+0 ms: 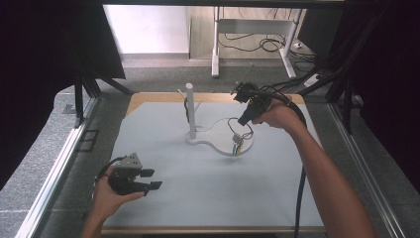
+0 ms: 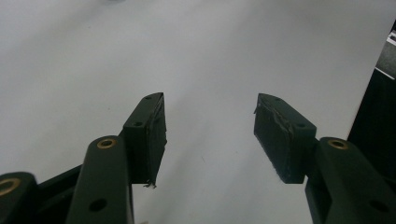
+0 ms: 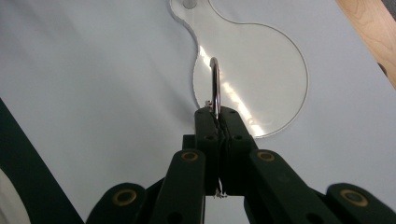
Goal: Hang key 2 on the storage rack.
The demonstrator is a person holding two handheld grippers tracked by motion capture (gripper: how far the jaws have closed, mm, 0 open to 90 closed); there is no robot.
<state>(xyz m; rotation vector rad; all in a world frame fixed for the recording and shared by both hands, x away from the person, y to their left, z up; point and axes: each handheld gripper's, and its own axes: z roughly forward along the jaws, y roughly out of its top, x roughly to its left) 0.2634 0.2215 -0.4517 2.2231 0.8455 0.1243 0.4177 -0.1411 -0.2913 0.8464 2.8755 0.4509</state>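
A thin metal ring stands edge-on between the jaws of my right gripper, which is shut on it. In the high view the right gripper hangs over the round end of a white base plate, and the ring carries a small bunch of blue and yellow pieces that dangle just above the plate. A white upright post rises from the plate's other end. My left gripper rests open near the front left of the mat, with nothing between its jaws.
A pale mat covers the wooden table. A metal frame rail runs along the left edge and dark curtains hang at both sides. The right gripper's black cable trails down past the forearm.
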